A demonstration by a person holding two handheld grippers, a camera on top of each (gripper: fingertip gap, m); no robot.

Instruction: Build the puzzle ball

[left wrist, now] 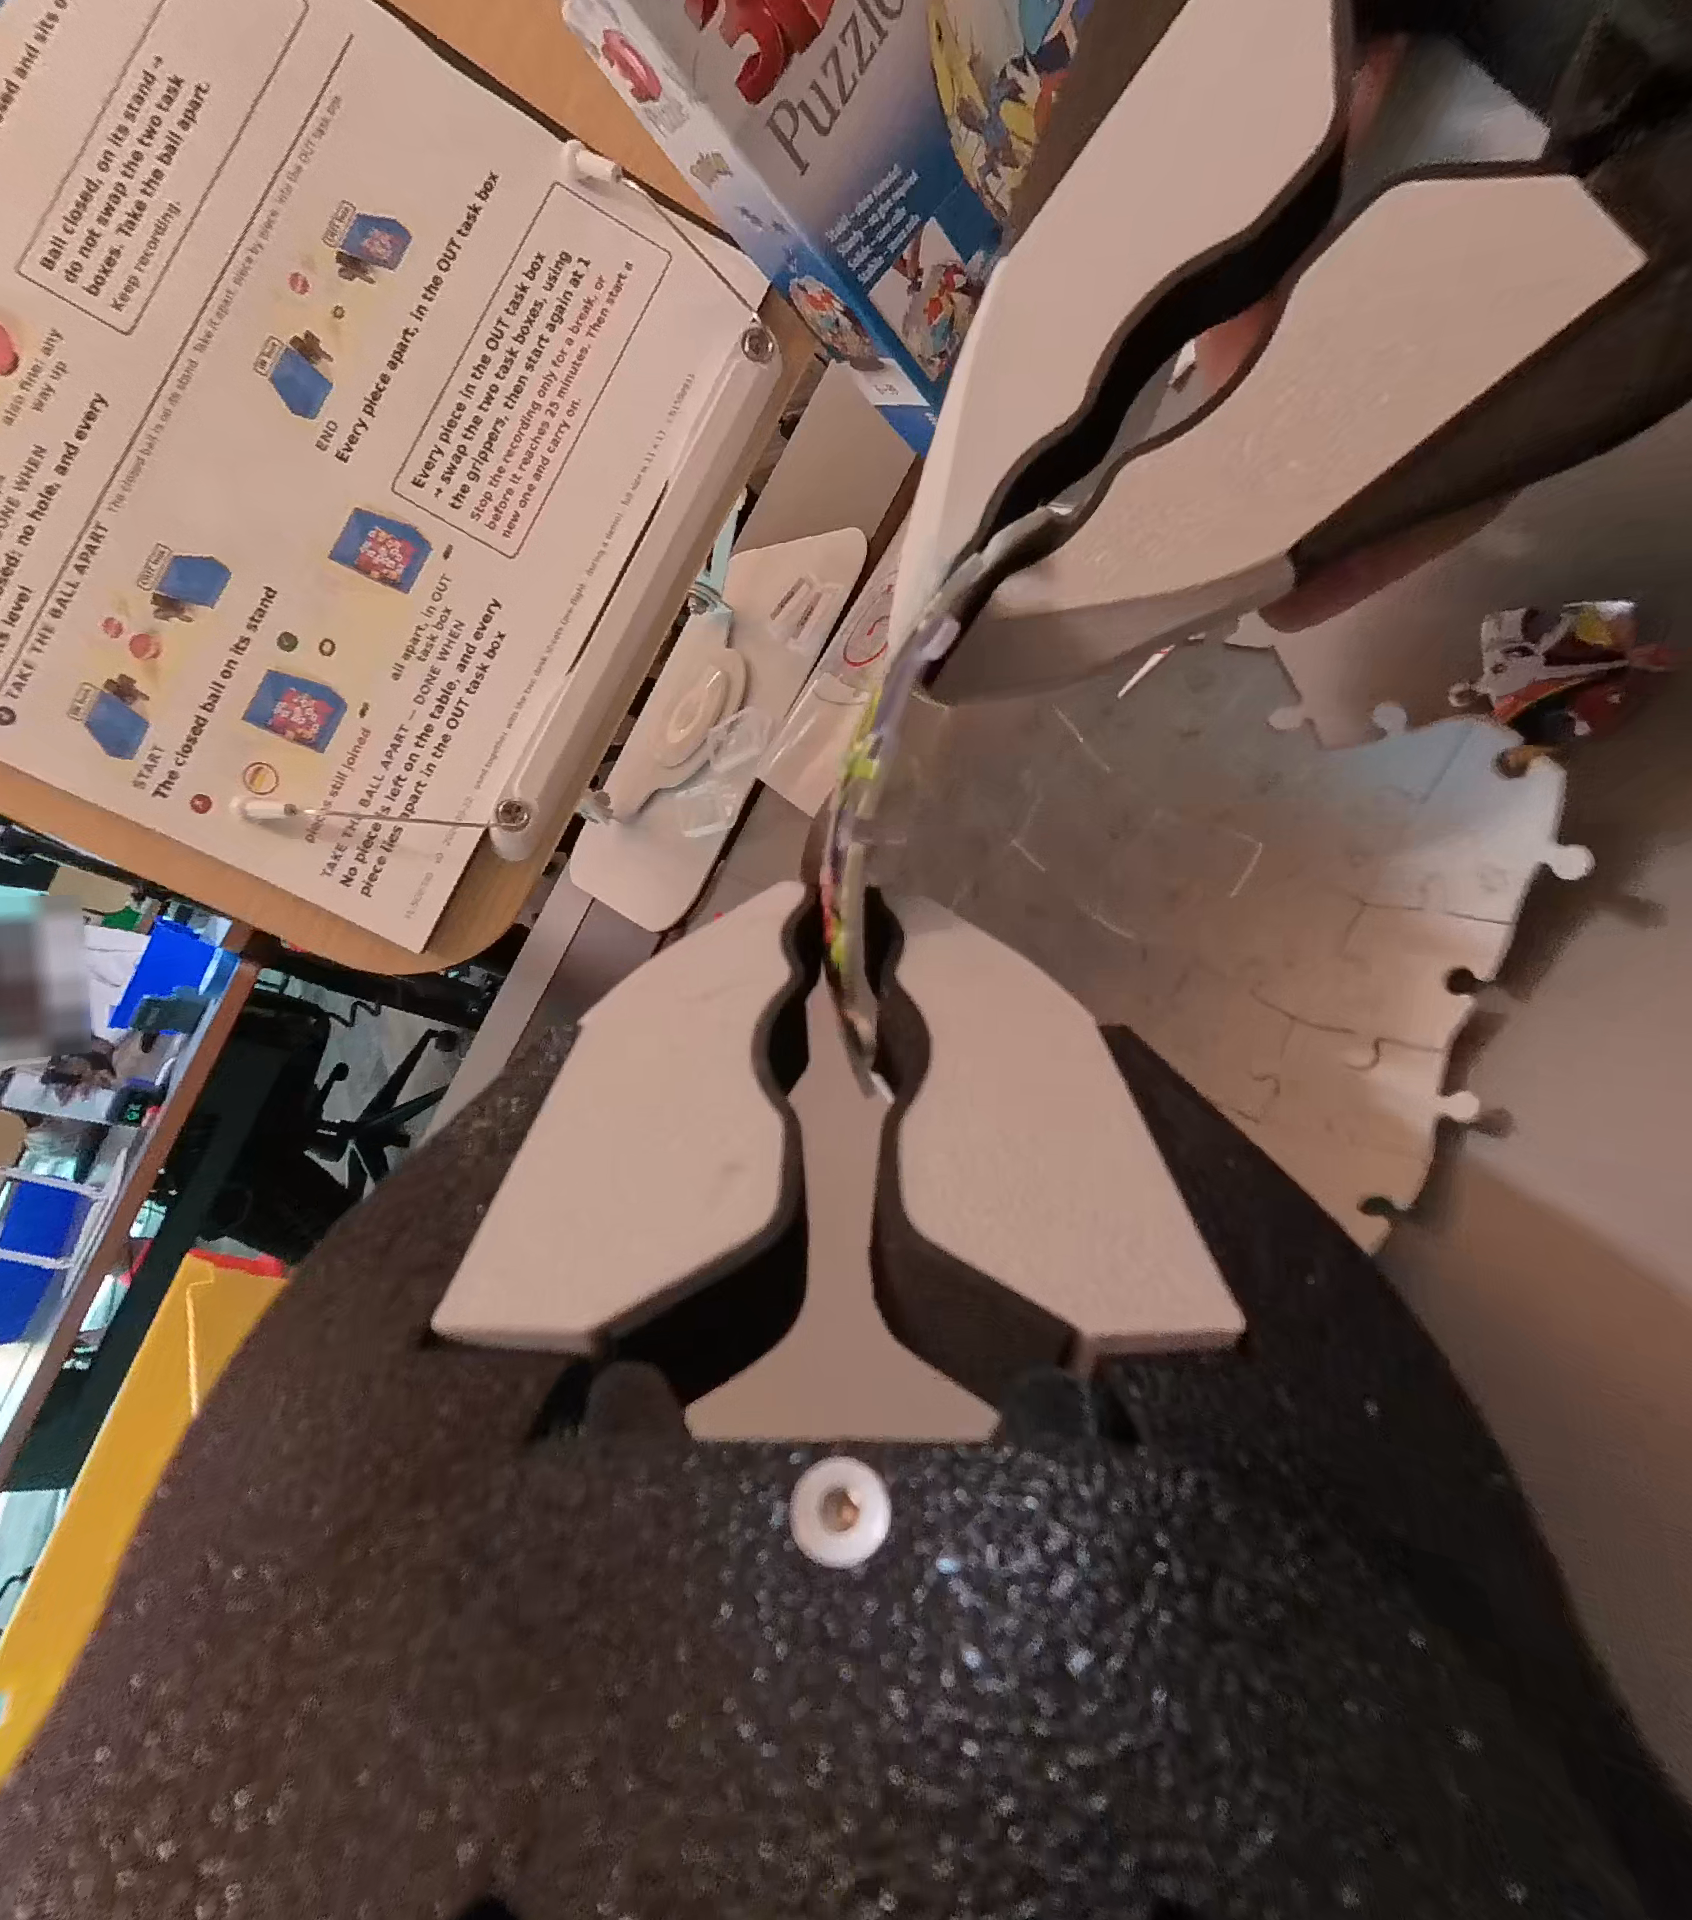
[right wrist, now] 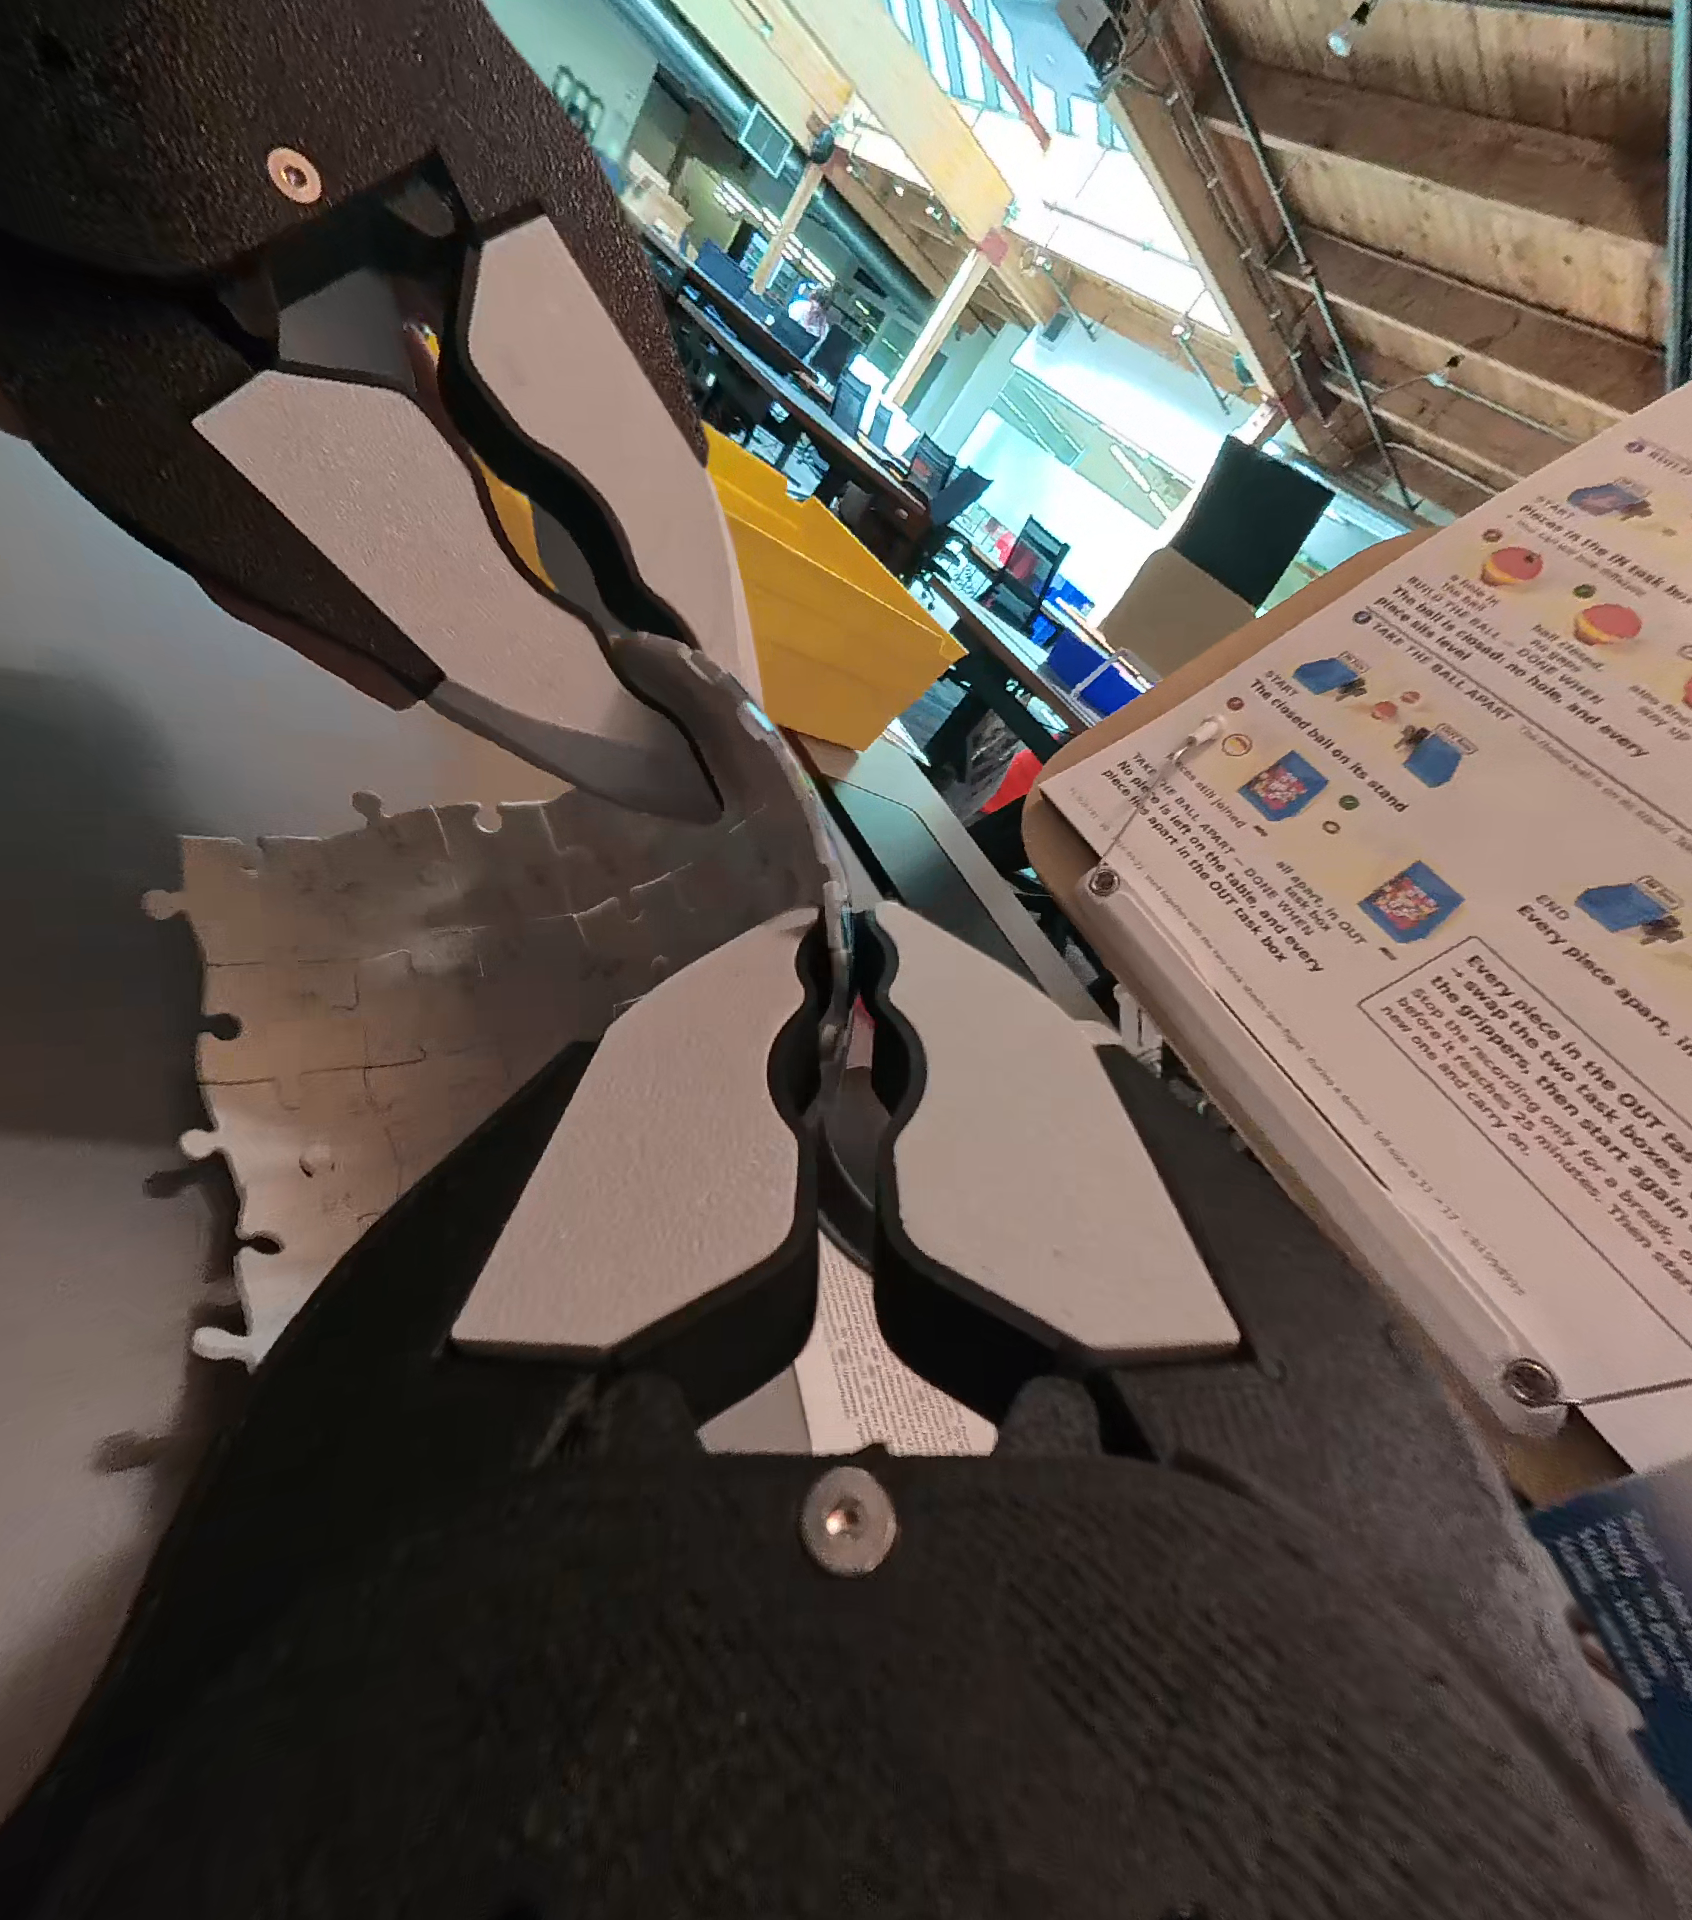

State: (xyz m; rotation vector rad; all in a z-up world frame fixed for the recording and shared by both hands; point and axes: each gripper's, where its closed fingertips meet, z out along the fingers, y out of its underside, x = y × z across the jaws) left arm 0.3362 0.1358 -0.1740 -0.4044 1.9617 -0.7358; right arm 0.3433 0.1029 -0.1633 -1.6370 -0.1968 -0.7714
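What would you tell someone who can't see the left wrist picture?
Two grippers, left and right, pinch the edge of a curved sheet of joined puzzle pieces, its grey back showing. Behind are an instruction sheet and a puzzle box.

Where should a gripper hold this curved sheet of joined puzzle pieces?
On its rim, edge-on, one finger on each face. The puzzle sheet is thin and curved, so only its edge fits between fingers. The left gripper and right gripper both pinch it this way.
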